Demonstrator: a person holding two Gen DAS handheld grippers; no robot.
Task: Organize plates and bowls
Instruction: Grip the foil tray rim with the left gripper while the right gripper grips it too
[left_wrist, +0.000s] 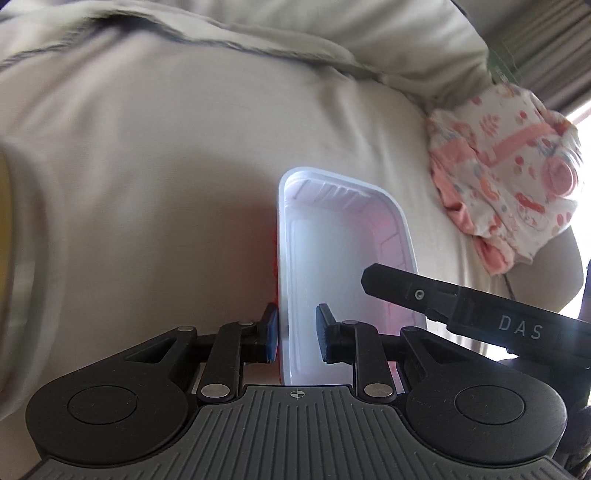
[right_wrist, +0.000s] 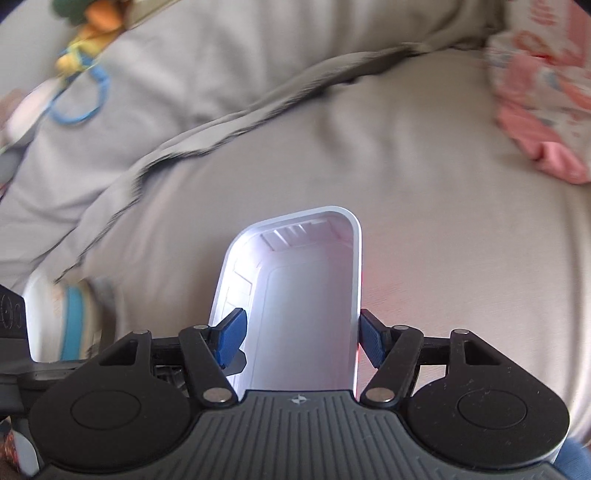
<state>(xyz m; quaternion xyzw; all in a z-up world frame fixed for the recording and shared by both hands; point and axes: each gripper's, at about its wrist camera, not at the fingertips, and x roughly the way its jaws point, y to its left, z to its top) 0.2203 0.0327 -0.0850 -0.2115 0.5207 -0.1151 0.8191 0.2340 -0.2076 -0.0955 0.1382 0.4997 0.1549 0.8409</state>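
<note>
A white rectangular plastic bowl (left_wrist: 343, 258) with a red outside lies on the beige bed sheet (left_wrist: 147, 166). My left gripper (left_wrist: 295, 332) straddles its left wall, one finger outside, one inside, with a gap still showing. My right gripper (right_wrist: 301, 338) straddles the bowl (right_wrist: 303, 295) at its right wall, one finger inside, one outside, jaws wide. The right gripper's black finger (left_wrist: 406, 288) also shows in the left wrist view, reaching over the bowl's right rim.
A pink patterned cloth bundle (left_wrist: 509, 166) lies right of the bowl, also in the right wrist view (right_wrist: 543, 103). A white and blue object (right_wrist: 70, 321) lies at the left. Toys and a blue ring (right_wrist: 81, 99) lie far left. A beige pillow (left_wrist: 295, 33) lies behind.
</note>
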